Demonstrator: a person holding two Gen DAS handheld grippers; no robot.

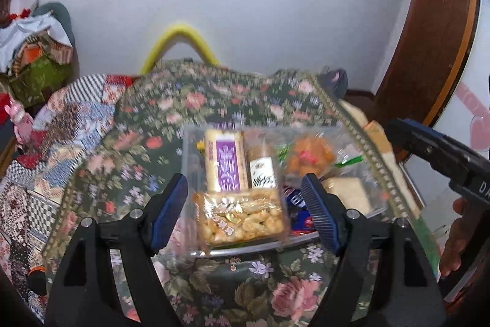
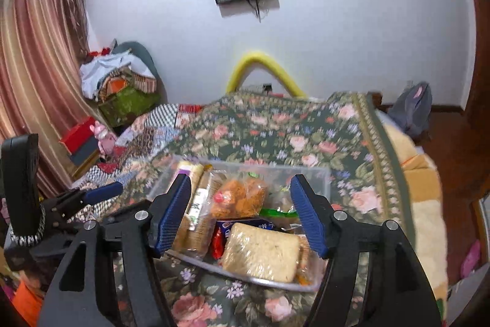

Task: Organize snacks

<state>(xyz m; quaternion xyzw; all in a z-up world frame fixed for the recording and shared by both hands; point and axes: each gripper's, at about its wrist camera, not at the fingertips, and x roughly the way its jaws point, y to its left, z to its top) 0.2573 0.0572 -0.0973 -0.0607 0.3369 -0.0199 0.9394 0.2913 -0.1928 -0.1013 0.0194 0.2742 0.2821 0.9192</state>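
A clear plastic bin point(image 1: 190, 143) point(image 2: 318, 173) sits on the floral bedspread and holds snacks. In the left wrist view it holds a pack of golden puffs point(image 1: 242, 219), a purple-labelled bar point(image 1: 225, 161), a brown pack with a white label point(image 1: 261, 167) and an orange snack bag point(image 1: 309, 155). My left gripper point(image 1: 245, 210) is open above the near edge of the bin, over the puffs. My right gripper point(image 2: 242, 213) is open above the bin, over a pale wrapped cracker pack point(image 2: 260, 250) and the orange snack bag point(image 2: 239, 195). Neither holds anything.
The floral bedspread point(image 1: 214, 100) point(image 2: 291, 124) covers the bed; a patchwork quilt point(image 1: 61, 127) lies to the left. A yellow foam arc point(image 1: 180, 42) stands at the wall. A pile of clothes point(image 2: 119, 81) sits far left. A wooden door frame point(image 1: 428, 36) is on the right.
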